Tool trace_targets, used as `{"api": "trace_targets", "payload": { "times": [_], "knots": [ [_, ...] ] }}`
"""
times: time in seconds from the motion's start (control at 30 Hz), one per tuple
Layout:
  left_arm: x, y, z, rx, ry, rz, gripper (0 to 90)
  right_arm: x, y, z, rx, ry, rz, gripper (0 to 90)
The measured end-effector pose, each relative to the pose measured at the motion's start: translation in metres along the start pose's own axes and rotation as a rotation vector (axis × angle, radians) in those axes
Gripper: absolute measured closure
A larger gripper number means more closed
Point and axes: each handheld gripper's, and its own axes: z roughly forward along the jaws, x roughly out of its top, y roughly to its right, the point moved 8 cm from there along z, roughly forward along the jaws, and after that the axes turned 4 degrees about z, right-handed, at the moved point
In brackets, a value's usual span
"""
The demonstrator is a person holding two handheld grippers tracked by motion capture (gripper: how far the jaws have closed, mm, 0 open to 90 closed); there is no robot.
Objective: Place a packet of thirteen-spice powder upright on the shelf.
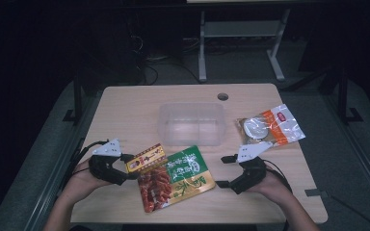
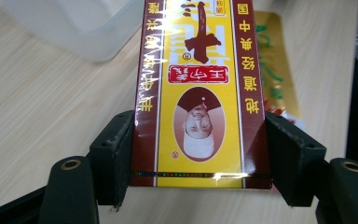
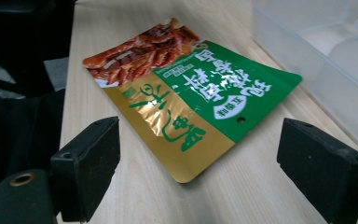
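The left tool [image 2: 198, 158] is clamping a red-and-yellow packet [image 2: 198, 93] by its near end, one black jaw pressing on each long edge. In the high view the left tool [image 1: 125, 166] is sitting at the left of the tabletop [image 1: 125, 103], and the red-and-yellow packet [image 1: 146, 158] is reaching out from its jaws, up and to the right. In the left gripper view the far end of the packet is pointing toward a clear plastic container [image 2: 74, 25] ahead and to the left, and it is overlapping a green-and-gold snack pouch [image 2: 275, 65] lying just beyond the right jaw.

The right tool [image 3: 198, 158] is standing with its jaws wide apart, gripping nothing. The green-and-gold snack pouch [image 3: 191, 93] is lying flat on the tabletop [image 3: 242, 186] just ahead of those jaws and between their lines, its gold corner nearest the tool. The clear plastic container [image 3: 317, 56] is sitting ahead and to the right of that tool.

In the high view the right tool [image 1: 226, 171] is resting just to the right of the green-and-gold snack pouch [image 1: 176, 178], with the clear plastic container [image 1: 191, 123] beyond it, and a white-and-orange bag [image 1: 270, 126] is lying beyond the tool, near the right edge of the tabletop.
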Motion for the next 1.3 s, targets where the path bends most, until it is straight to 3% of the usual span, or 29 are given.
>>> {"api": "trace_targets", "payload": {
  "times": [0.27,0.47,0.53,0.67,0.87,1.0,1.07,1.3],
  "knots": [
    [0.020,0.022,0.019,-0.070,0.022,0.062,31.6,0.010,-0.003,0.003,0.070,0.015,-0.033,13.3],
    [0.032,0.032,0.034,-0.101,0.021,0.101,31.6,0.012,-0.006,0.002,0.092,0.017,-0.039,13.3],
    [0.035,0.034,0.038,-0.106,0.016,0.118,31.6,0.017,-0.005,0.002,0.087,0.020,-0.058,13.3],
    [0.041,0.036,0.046,-0.119,0.024,0.136,31.6,0.040,-0.007,0.006,0.141,0.047,-0.095,13.3],
    [0.046,0.037,0.055,-0.146,0.045,0.178,31.6,0.055,-0.008,0.015,0.178,0.058,-0.138,13.3],
    [0.051,0.037,0.059,-0.157,0.063,0.203,31.6,0.061,-0.007,0.021,0.208,0.033,-0.156,13.4],
    [0.055,0.039,0.061,-0.167,0.076,0.212,31.6,0.066,-0.007,0.022,0.224,0.056,-0.157,13.8],
    [0.059,0.043,0.064,-0.187,0.102,0.234,31.6,0.059,-0.008,0.025,0.233,0.025,-0.175,14.4]
  ]
}}
